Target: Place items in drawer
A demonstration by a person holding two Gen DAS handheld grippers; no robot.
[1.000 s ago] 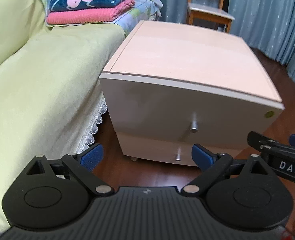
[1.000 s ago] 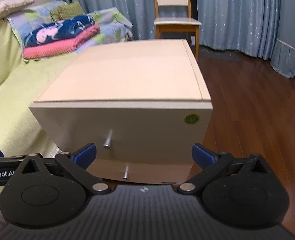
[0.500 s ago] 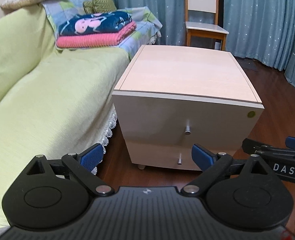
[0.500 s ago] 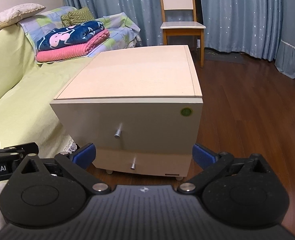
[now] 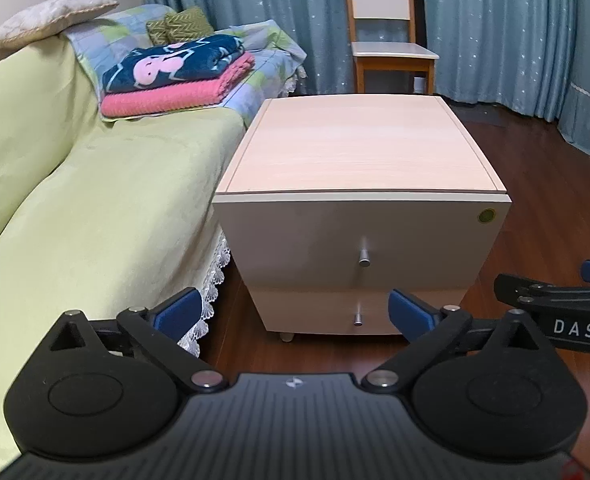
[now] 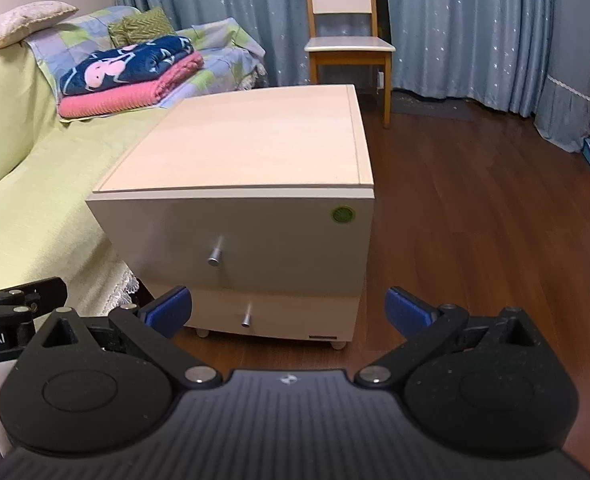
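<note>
- The left claw [image 5: 293, 312] is spread wide, its blue fingertips [image 5: 177, 311] far apart with nothing between them; it hangs in the air short of the cabinet, touching nothing.
- The right claw [image 6: 287, 311] is likewise wide open and holds nothing, its blue pads [image 6: 409, 312] framing the lower part of the cabinet front.
- Each claw shows at the edge of the other's view: the right one at the right edge of the left wrist view, the left one at the left edge of the right wrist view, so the two sit side by side.
- The bedside cabinet [image 5: 359, 160] stands on the dark wooden floor [image 6: 475, 220], just beside the sofa [image 5: 95, 200] draped in a yellow-green cover.
- The upper drawer [image 5: 355, 240] is closed, its small metal knob [image 5: 364, 258] sticking out from the front panel.
- The lower drawer [image 6: 271, 314] is closed as well, with its own knob [image 6: 246, 316] below the first.
- A round green sticker [image 6: 343, 214] sits near the upper right corner of the top drawer front.
- The cabinet top is bare, pale wood.
- Folded blankets [image 5: 175, 76], a dark blue one on a pink one, lie on the far end of the sofa, well apart from the cabinet.
- A cushion [image 5: 51, 20] rests on the sofa back.
- A wooden chair [image 6: 347, 40] stands behind the cabinet, in front of blue-grey curtains [image 6: 475, 20].
- No item to be stowed can be made out in either view.
</note>
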